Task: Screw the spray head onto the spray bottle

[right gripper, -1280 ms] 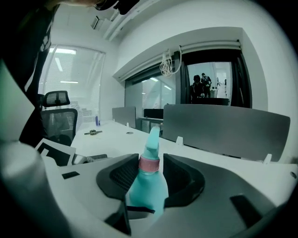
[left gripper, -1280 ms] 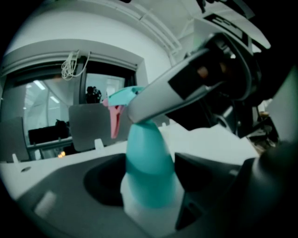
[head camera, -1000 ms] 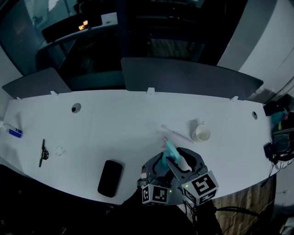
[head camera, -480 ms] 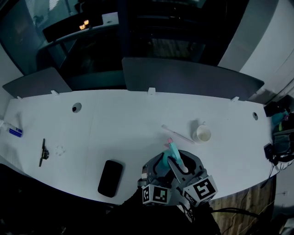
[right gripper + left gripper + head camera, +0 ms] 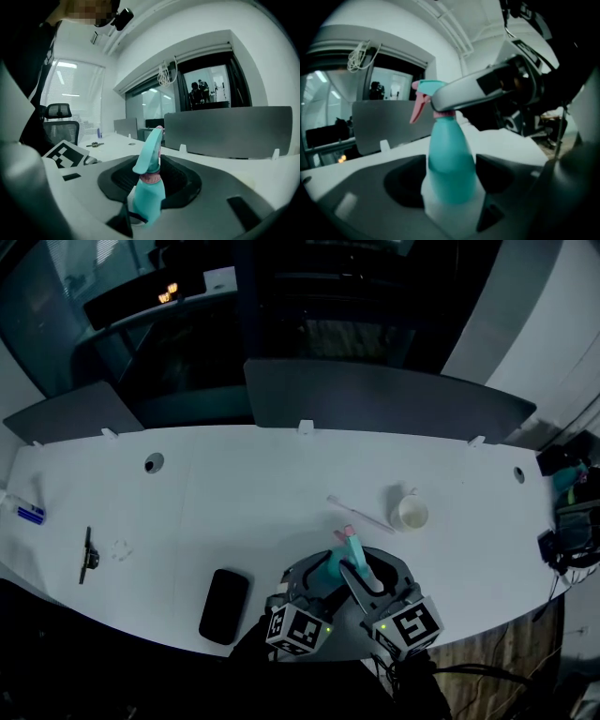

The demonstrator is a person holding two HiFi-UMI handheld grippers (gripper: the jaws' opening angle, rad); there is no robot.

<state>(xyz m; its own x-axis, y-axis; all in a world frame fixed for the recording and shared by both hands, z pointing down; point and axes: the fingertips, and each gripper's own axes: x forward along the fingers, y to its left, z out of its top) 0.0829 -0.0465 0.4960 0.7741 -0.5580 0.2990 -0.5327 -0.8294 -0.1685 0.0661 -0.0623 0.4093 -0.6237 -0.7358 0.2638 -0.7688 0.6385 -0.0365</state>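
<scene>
The spray bottle (image 5: 331,565) is held close to upright, its long axis running bottom to top. It is nearer the person than the white cup (image 5: 410,513) and a little to that cup's left in the head view, close to the tabletop's (image 5: 234,493) front edge. The spray head (image 5: 425,89) sits on its neck, with the pink trigger and nozzle aimed away from the person, toward the thin white rod (image 5: 360,514) just left of the cup.

The left gripper's (image 5: 319,579) jaws clasp the teal body low down. The right gripper's (image 5: 367,570) jaws have just been closing and now clamp the spray head at its collar.

Left of the cup and beyond it, the tabletop runs broad and open to the grey partition (image 5: 384,399). A black oblong thing (image 5: 225,604) lies far left of the cup by the front edge.
</scene>
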